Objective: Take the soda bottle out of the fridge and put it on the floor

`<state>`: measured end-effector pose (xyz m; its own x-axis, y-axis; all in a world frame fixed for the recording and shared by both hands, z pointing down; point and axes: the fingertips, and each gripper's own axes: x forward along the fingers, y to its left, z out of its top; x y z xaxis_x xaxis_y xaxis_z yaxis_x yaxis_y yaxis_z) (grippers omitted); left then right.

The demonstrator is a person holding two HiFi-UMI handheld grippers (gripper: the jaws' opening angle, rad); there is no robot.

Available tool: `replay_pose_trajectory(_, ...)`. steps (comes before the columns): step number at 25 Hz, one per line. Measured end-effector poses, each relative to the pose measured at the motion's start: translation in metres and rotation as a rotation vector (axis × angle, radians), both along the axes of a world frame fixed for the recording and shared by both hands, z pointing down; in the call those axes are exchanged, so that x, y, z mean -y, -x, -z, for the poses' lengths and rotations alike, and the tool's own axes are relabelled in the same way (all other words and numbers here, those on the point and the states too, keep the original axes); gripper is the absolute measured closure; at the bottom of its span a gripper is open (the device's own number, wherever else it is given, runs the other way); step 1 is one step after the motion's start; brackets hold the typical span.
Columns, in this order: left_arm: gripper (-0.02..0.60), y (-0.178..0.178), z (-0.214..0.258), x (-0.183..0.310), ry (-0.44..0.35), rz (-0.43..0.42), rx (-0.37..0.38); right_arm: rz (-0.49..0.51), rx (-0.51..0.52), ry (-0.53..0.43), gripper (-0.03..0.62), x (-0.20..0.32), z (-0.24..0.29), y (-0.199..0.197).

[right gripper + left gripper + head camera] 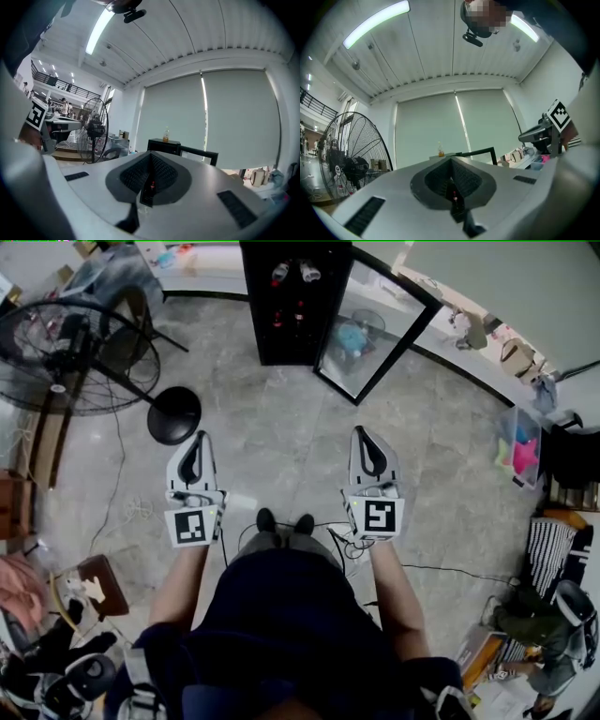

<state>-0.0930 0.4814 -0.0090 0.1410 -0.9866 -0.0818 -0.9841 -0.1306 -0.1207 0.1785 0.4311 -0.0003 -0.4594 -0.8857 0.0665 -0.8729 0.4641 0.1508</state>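
Left gripper (198,442) and right gripper (364,435) are each held level in a hand. Both have their jaws closed together with nothing between them. Well ahead of both stands a black fridge (295,306). Its glass door (380,329) is swung open on the right gripper's side. A big floor fan (70,352) stands out beyond the left gripper. Bottles (281,273) show inside the dark fridge, well apart from both grippers. A small orange bottle (166,135) stands on the fridge's top.

Glass fridge door (373,329); polished stone floor (281,456).
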Motion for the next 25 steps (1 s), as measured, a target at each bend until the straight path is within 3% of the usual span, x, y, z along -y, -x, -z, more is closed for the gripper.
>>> replay_pose_trajectory(5,0.558,0.0,-0.001,-0.002,0.004,-0.005,0.004,0.008,-0.016,0.017,0.573,0.0,-0.003,0.002)
replay_pose_trajectory(8,0.558,-0.001,0.0,-0.001,0.004,-0.009,0.005,0.028,-0.006,0.023,0.494,0.003,-0.003,0.005)
replay_pose_trajectory(11,0.558,0.001,-0.002,-0.001,0.005,-0.011,0.002,0.045,-0.008,0.026,0.455,0.004,-0.007,0.01)
replay_pose_trajectory(14,0.558,0.003,-0.003,-0.001,0.004,-0.015,0.005,0.061,0.01,0.009,0.321,0.005,-0.005,0.015)
replay_pose_trajectory(25,0.558,0.02,-0.006,0.001,0.013,-0.047,-0.009,0.075,0.028,0.004,0.276,0.014,-0.001,0.041)
